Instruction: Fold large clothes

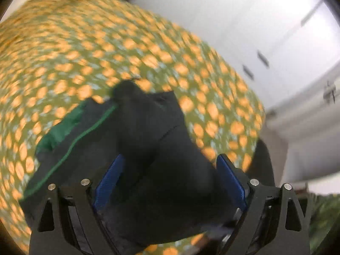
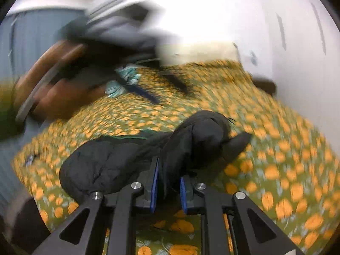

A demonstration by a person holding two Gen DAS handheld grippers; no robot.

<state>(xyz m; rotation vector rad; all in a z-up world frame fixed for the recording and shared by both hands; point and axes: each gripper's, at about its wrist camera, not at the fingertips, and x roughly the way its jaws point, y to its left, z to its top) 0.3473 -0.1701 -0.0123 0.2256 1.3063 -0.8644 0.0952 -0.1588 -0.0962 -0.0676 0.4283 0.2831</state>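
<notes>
Barely begun: the black garment lies bunched on the bed. Right gripper pinches a fold of it; left gripper gapes wide over it, gripping nothing.

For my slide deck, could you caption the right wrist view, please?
Right gripper pinching a fold of the black garment on the orange-flowered bedsheet.

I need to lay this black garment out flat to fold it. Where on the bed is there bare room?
Bare floral bedspread lies open to the right of the black garment, up to the white wall. The far left is crowded: bags and a teal cloth sit there. The right gripper pinches the garment.
</notes>
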